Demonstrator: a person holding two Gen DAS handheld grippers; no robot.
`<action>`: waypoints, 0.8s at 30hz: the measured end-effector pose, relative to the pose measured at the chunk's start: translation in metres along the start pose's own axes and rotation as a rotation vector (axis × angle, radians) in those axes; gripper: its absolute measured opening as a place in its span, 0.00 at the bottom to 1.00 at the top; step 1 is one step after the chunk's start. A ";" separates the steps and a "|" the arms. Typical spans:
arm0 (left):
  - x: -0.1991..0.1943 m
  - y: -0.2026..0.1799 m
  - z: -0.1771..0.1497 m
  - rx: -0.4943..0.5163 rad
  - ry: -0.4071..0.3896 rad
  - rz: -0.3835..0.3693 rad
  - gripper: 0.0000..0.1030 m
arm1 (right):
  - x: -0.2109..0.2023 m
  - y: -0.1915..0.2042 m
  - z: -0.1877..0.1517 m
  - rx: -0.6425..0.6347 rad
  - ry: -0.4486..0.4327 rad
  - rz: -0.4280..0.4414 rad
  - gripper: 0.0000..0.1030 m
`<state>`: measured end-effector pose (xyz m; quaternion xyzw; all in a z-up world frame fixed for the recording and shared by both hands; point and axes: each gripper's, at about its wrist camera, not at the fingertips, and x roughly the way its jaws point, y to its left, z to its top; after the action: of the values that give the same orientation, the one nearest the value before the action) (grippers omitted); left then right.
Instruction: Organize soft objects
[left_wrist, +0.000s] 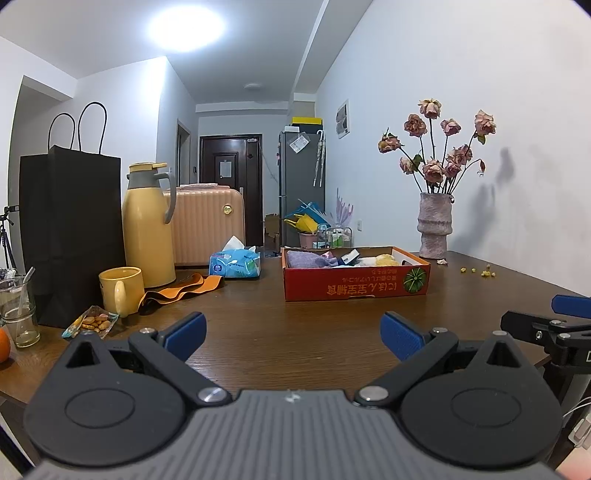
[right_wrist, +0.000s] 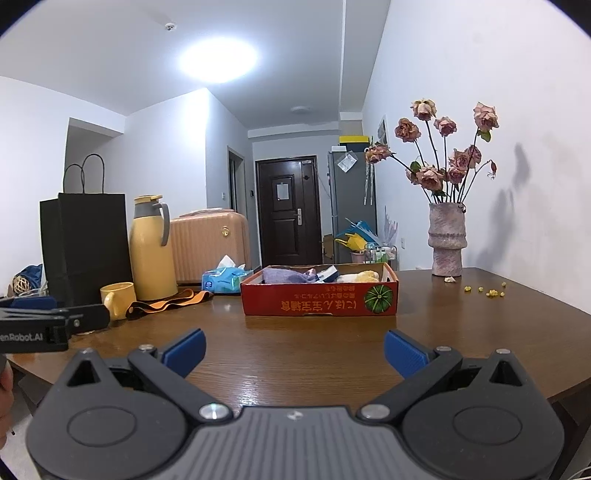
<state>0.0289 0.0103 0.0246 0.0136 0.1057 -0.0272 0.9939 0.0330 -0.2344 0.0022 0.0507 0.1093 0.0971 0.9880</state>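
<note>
A red cardboard box (left_wrist: 354, 286) sits on the brown table (left_wrist: 280, 325); it also shows in the right wrist view (right_wrist: 319, 301). Inside lie a purple cloth (left_wrist: 306, 258) (right_wrist: 286, 275), a yellow soft item (left_wrist: 386, 260) (right_wrist: 365, 276) and other small things. An orange and black cloth strip (left_wrist: 184, 290) (right_wrist: 168, 302) lies on the table left of the box. My left gripper (left_wrist: 293, 334) is open and empty, low over the near table edge. My right gripper (right_wrist: 295, 352) is open and empty too, beside it.
On the left stand a black paper bag (left_wrist: 70, 229), a yellow thermos (left_wrist: 147, 229), a yellow mug (left_wrist: 120, 290), a glass (left_wrist: 18, 310), a snack packet (left_wrist: 94, 323) and a blue tissue pack (left_wrist: 234, 264). A vase of dried roses (left_wrist: 436, 229) and yellow crumbs (left_wrist: 480, 271) are at the right.
</note>
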 end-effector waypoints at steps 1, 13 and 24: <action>0.000 0.000 0.000 0.001 0.001 0.000 1.00 | 0.000 -0.001 0.000 0.004 0.002 -0.001 1.00; -0.001 0.001 -0.002 -0.008 -0.007 -0.009 1.00 | 0.000 -0.001 -0.001 0.010 -0.001 0.005 1.00; -0.002 0.000 -0.001 -0.011 -0.010 -0.008 1.00 | 0.001 0.000 -0.001 0.005 0.006 0.006 1.00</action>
<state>0.0272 0.0101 0.0241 0.0076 0.1008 -0.0307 0.9944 0.0336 -0.2343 0.0008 0.0532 0.1123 0.1000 0.9872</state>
